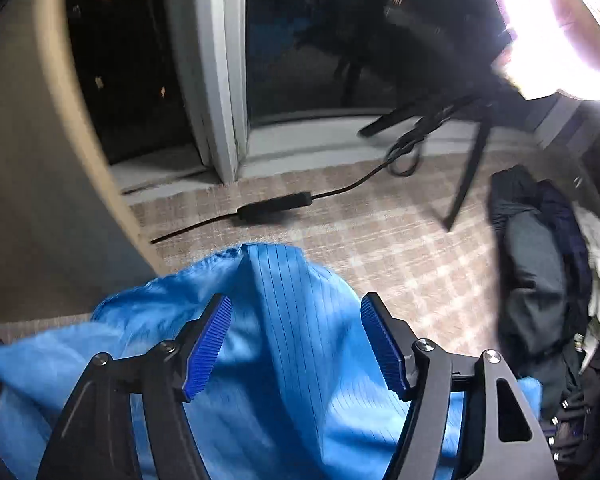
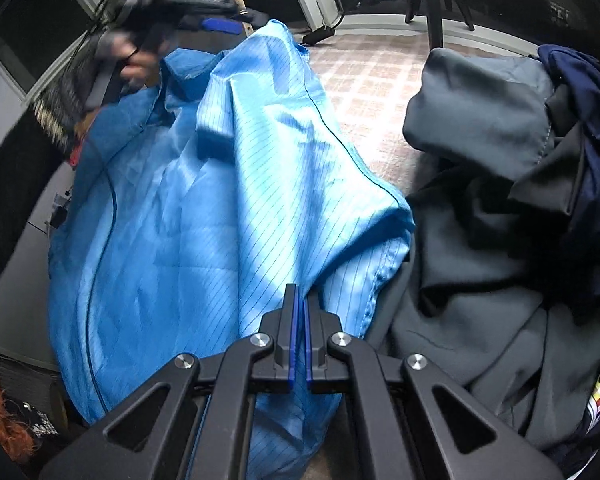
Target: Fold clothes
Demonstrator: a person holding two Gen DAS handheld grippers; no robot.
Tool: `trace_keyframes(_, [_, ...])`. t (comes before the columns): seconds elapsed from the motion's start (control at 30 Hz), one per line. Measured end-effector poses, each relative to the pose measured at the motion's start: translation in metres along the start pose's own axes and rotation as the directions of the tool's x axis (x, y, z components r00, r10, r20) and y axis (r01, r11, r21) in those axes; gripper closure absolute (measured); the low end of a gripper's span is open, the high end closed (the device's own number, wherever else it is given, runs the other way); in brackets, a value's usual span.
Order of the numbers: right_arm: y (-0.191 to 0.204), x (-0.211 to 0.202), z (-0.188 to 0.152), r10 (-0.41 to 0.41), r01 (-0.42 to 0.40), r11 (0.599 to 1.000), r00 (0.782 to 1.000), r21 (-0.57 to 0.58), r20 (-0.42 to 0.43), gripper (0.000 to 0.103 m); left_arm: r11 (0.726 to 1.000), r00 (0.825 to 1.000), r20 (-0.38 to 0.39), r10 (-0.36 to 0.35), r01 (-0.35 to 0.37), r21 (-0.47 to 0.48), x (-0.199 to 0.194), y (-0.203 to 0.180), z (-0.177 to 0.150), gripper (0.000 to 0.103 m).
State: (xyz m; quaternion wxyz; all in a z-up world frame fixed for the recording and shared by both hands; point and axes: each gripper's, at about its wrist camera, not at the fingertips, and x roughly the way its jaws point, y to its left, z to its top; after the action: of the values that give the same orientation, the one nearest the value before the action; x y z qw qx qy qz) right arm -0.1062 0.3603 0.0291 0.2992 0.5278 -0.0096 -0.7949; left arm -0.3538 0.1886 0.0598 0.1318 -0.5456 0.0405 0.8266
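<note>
A shiny blue pinstriped garment (image 2: 204, 208) lies bunched over the work surface. My right gripper (image 2: 299, 300) is shut on a fold of the garment near its hemmed edge. My left gripper (image 1: 296, 312) is open, its blue pads either side of a raised ridge of the blue garment (image 1: 284, 320) without gripping it. In the right wrist view the left gripper (image 2: 220, 24) shows blurred at the top left, held in a hand above the garment's far end.
A pile of dark grey and navy clothes (image 2: 500, 208) lies to the right, also in the left wrist view (image 1: 540, 272). Checked carpet (image 1: 380, 232), a black power brick with cable (image 1: 276, 208), tripod legs (image 1: 468, 168), a bright lamp (image 1: 560, 28) and dark windows lie beyond.
</note>
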Motion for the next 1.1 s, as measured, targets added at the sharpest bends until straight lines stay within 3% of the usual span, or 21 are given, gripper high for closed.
trace_keyframes(0.03, [-0.001,-0.001,0.0,-0.003,0.003,1.0,1.0,0.006,0.006,0.101,1.0,0.999,-0.031,0.021,-0.022,-0.008,0.012,0.002,0.004,0.083])
trace_keyframes(0.07, [-0.003,-0.003,0.001,-0.006,0.006,1.0,1.0,0.012,0.014,0.101,0.999,0.999,-0.044,0.022,-0.024,-0.026,0.018,0.005,0.007,0.098])
trace_keyframes(0.1, [-0.004,-0.005,0.001,-0.009,0.009,1.0,1.0,0.019,0.028,0.101,0.998,0.999,-0.038,0.002,-0.005,-0.055,0.019,0.009,0.009,0.098])
trace_keyframes(0.17, [-0.011,-0.012,0.008,-0.021,0.018,0.999,0.997,0.033,0.073,0.101,0.996,0.997,0.072,0.007,-0.001,-0.084,0.005,0.012,0.016,0.098])
trace_keyframes(0.27, [-0.028,-0.024,0.027,-0.098,0.084,0.993,0.978,0.079,0.184,0.1,0.985,0.972,0.195,0.129,-0.103,-0.137,-0.012,0.018,0.028,0.094])
trace_keyframes(0.3, [-0.036,-0.023,0.033,-0.109,0.093,0.991,0.976,0.094,0.186,0.099,0.983,0.973,0.182,0.14,-0.115,-0.143,-0.011,0.02,0.031,0.09])
trace_keyframes(0.37, [-0.05,-0.017,0.039,-0.056,0.039,0.99,0.991,0.135,0.122,0.098,0.986,0.987,0.084,0.135,-0.125,-0.111,-0.003,0.019,0.034,0.072])
trace_keyframes(0.4, [-0.056,-0.016,0.04,-0.028,0.011,0.987,0.995,0.162,0.1,0.098,0.986,0.987,0.057,0.151,-0.147,-0.08,-0.004,0.015,0.032,0.071])
trace_keyframes(0.5, [-0.06,-0.04,0.025,-0.022,-0.001,0.987,0.991,0.162,0.135,0.097,0.98,0.976,0.086,0.199,-0.199,-0.005,-0.03,0.006,0.012,0.065])
trace_keyframes(0.6, [-0.058,-0.067,0.002,0.012,-0.036,0.987,0.989,0.155,0.148,0.096,0.996,0.992,0.096,0.084,-0.085,0.013,-0.065,-0.003,-0.023,0.062])
trace_keyframes(0.7, [-0.035,-0.086,-0.03,0.093,-0.111,0.988,0.983,0.112,0.156,0.095,0.996,0.994,0.105,0.007,-0.016,0.092,-0.099,-0.031,-0.076,0.058])
trace_keyframes(0.77, [-0.011,-0.077,-0.048,0.177,-0.186,0.978,0.979,0.089,0.104,0.095,0.991,0.996,0.08,-0.037,0.026,0.127,-0.118,-0.049,-0.116,0.056])
trace_keyframes(0.9, [0.04,-0.042,-0.082,0.227,-0.227,0.973,0.974,0.031,-0.013,0.095,0.981,0.995,0.033,-0.091,0.084,0.175,-0.153,-0.082,-0.187,0.056])
trace_keyframes(0.97, [0.059,-0.025,-0.1,0.223,-0.224,0.975,0.972,-0.005,-0.07,0.095,0.977,0.993,0.019,-0.117,0.111,0.184,-0.172,-0.093,-0.223,0.056])
trace_keyframes(1.1, [0.066,-0.028,-0.158,0.101,-0.105,0.994,0.973,-0.007,-0.208,0.095,0.978,0.994,0.003,-0.107,0.105,0.181,-0.215,-0.102,-0.301,0.056])
